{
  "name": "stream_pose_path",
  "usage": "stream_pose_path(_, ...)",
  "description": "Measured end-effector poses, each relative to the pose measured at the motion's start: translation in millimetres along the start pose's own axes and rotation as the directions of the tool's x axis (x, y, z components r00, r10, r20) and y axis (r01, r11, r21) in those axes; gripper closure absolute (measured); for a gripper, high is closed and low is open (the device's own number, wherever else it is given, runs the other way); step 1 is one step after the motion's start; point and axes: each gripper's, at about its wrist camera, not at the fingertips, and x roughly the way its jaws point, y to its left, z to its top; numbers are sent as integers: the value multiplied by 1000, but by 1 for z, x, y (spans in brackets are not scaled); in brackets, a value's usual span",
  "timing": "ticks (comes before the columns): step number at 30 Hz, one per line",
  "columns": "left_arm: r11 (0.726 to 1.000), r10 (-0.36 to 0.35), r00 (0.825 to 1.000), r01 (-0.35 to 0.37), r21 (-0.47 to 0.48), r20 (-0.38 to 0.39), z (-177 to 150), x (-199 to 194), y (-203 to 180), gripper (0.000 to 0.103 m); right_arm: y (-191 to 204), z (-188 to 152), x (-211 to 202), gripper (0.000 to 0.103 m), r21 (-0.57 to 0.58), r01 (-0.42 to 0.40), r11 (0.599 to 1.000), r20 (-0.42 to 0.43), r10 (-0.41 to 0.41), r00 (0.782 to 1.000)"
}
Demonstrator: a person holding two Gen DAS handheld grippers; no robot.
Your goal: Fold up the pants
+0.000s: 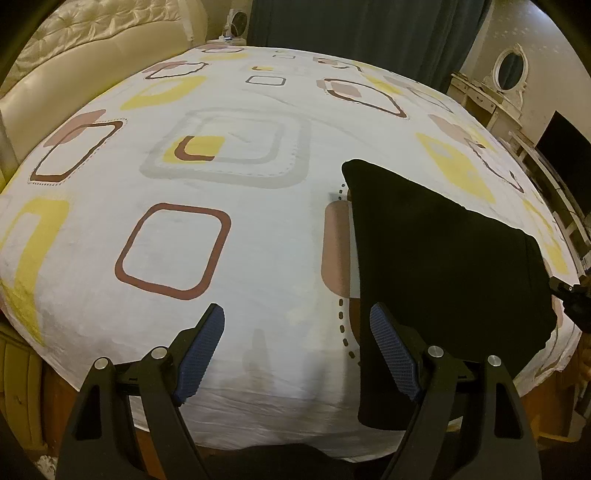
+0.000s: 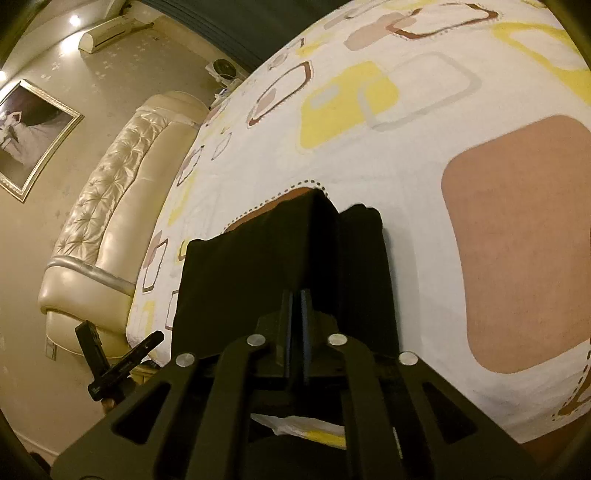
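Right hand-held gripper [image 2: 295,295] clamped on black pants [image 2: 243,266], fabric lifted ahead.

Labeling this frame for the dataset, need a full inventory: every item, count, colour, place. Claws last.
pants: 1, black, partly folded, on the bed's right side, one layer lifted
bedsheet: 1, white with yellow, brown and grey squares, covering the bed
headboard: 1, cream tufted, at the bed's far end
curtain: 1, dark teal, behind the bed
dressing table: 1, cream with an oval mirror, right of the bed
framed picture: 1, gold frame, on the wall
air conditioner: 1, white, high on the wall
left claw: open, above the bare sheet
right claw: shut on the pants
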Motion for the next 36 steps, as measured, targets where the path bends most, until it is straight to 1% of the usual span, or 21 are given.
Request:
stream_pose_path(2,1000,8,1000,-8,7,0,0,1,-1,23,-6,-2,0,63,37,-10,999,-1,10,1000)
stream_pose_path(3,1000,8,1000,-8,8,-1,-1,1,-1,23,-7,-3,0,59,42,-6,999,0,6,1000)
stream_pose_path(6,1000,4,1000,-4,2,-4,-1,2,-1,23,-12,-9,7,55,70,-34,997,-35,36,999)
stream_pose_path(8,1000,-1,1000,1,0,-7,-1,2,-1,23,-14,-15,18,55,83,-59,995,-76,65,995)
stream_pose_path(10,1000,-2,1000,2,2,-8,-1,2,-1,23,-10,-19,30,57,65,-52,997,-107,59,993)
stream_pose_path(11,1000,0,1000,0,5,-7,-1,2,-2,23,-7,-21,34,67,50,-45,998,-110,50,993)
stream_pose_path(12,1000,1,1000,-1,7,-6,-1,2,-2,23,-2,-23,37,86,22,-27,999,-108,29,994)
stream_pose_path(13,1000,0,1000,0,9,-7,-1,2,-2,23,2,-23,39,87,1,-18,1000,-114,18,993)
stream_pose_path(15,1000,1,1000,-1,7,-6,-2,2,-2,23,9,-22,36,90,-27,-8,1000,-98,6,995)
stream_pose_path(19,1000,-2,1000,2,4,-6,-2,1,-2,23,24,-16,15,91,-75,-23,997,-44,20,999)
stream_pose_path(21,1000,-1,1000,1,5,-4,-2,1,-2,23,26,-15,3,91,-96,-8,995,-19,6,1000)
stream_pose_path(24,1000,-2,1000,2,5,-3,-3,1,-2,23,16,-15,-5,94,-82,16,996,-1,-17,1000)
stream_pose_path(26,1000,-1,1000,1,6,-6,-3,1,-2,23,2,-18,-4,95,-68,65,996,-6,-65,998)
stream_pose_path(27,1000,-1,1000,1,6,-8,-3,1,-3,23,-7,-21,-1,96,-51,73,996,-14,-74,997)
stream_pose_path(30,1000,1,1000,-1,13,-9,-4,1,-5,23,-22,-27,5,96,-17,65,998,-19,-66,998)
stream_pose_path(36,1000,-1,1000,1,20,-13,-5,2,-6,23,-24,-28,6,96,-16,66,998,-15,-67,998)
